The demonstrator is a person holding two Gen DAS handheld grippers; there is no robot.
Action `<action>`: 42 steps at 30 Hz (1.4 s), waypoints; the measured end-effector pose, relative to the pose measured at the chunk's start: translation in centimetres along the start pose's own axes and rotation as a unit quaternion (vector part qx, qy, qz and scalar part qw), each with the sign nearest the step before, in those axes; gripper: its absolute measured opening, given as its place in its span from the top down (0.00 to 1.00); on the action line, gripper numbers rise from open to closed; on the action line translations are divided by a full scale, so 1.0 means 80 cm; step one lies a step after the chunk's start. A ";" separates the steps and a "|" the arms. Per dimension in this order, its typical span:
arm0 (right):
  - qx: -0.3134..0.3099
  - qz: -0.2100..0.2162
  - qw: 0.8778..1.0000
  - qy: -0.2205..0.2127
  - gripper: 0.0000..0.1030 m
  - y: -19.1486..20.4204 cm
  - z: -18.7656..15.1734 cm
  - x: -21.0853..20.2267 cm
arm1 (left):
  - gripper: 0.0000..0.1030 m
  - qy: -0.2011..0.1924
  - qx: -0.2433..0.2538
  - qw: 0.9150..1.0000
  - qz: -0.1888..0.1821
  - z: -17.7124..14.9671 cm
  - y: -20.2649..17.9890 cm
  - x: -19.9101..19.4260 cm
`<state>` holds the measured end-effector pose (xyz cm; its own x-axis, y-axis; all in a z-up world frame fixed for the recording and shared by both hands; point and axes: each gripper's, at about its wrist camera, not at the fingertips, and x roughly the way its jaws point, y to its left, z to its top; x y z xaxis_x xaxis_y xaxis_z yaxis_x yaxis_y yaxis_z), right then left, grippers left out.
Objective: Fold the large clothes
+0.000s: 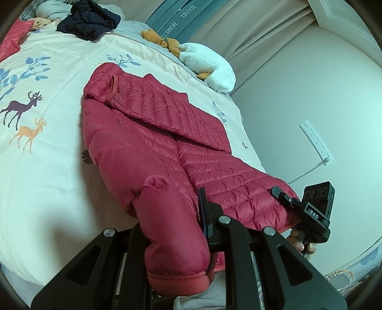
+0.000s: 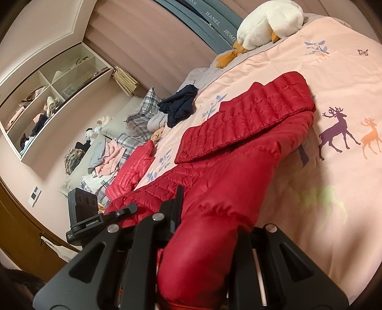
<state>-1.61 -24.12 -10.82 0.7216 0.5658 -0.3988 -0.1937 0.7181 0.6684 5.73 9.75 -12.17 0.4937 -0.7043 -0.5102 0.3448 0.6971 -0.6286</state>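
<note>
The red puffer jacket (image 1: 152,133) lies spread across the middle of the bed (image 1: 47,167), one sleeve folded diagonally over its chest. In the left wrist view its other sleeve runs down to the bottom centre of the frame, where the left gripper (image 1: 181,240) is clamped on it just above the cuff. At the lower right of that view the right gripper (image 1: 279,193) presses on the jacket's hem corner; I cannot tell whether it is closed on the fabric. In the right wrist view a sleeve (image 2: 203,238) fills the gap between that gripper's fingers. A dark garment (image 1: 88,21) sits at the upper left of the bed, a white plush duck (image 1: 207,64) at the upper centre, and a shelf (image 2: 47,95) stands upper left in the right wrist view
</note>
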 end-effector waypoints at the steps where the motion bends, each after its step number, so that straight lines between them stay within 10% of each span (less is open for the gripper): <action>1: -0.001 0.001 1.000 0.000 0.86 0.000 0.000 0.000 | 0.84 -0.001 0.001 1.000 0.000 0.000 0.000 -0.001; 42: -0.044 0.039 0.998 -0.021 0.86 0.015 0.004 -0.036 | 0.84 -0.027 0.029 0.999 -0.018 0.003 -0.022 -0.034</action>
<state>-3.72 -25.03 -8.65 0.7291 0.6056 -0.3189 -0.3071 0.7059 0.6383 3.98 10.45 -9.53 0.5213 -0.7222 -0.4546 0.4089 0.6789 -0.6098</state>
